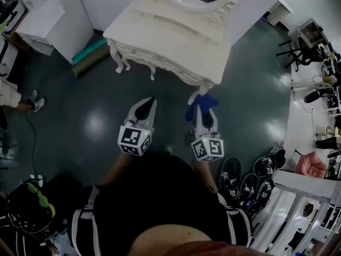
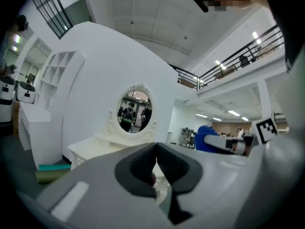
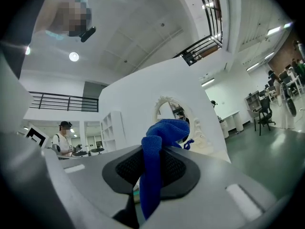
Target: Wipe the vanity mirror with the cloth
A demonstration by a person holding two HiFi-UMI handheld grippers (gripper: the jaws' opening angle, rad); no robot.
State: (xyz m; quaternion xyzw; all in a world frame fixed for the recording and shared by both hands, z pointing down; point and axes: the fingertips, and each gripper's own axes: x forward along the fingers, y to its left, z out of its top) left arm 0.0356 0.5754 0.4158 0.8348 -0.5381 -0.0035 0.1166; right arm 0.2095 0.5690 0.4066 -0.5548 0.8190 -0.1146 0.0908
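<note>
Right claw [image 3: 152, 152] tight on blue cloth [image 3: 164, 128]

We see a deep blue cloth [image 3: 159, 137] set against the black, mesh-textured pads [image 3: 125, 168] of the right gripper [image 3: 155, 151], whose shell is pale grey. The left gripper [image 2: 156, 149] has the same pale grey shell and plain charcoal pads. Each marker cube [image 1: 134, 139] carries black squares on white, a blocky pattern edged in white. The vanity table [image 1: 160, 31] and the carved frame of the mirror [image 2: 135, 109] are creamy white. The floor [image 1: 80, 116] is dark grey-green. On it we see two more colours: a teal roll [image 1: 90, 48] and an olive roll [image 1: 88, 64].
</note>
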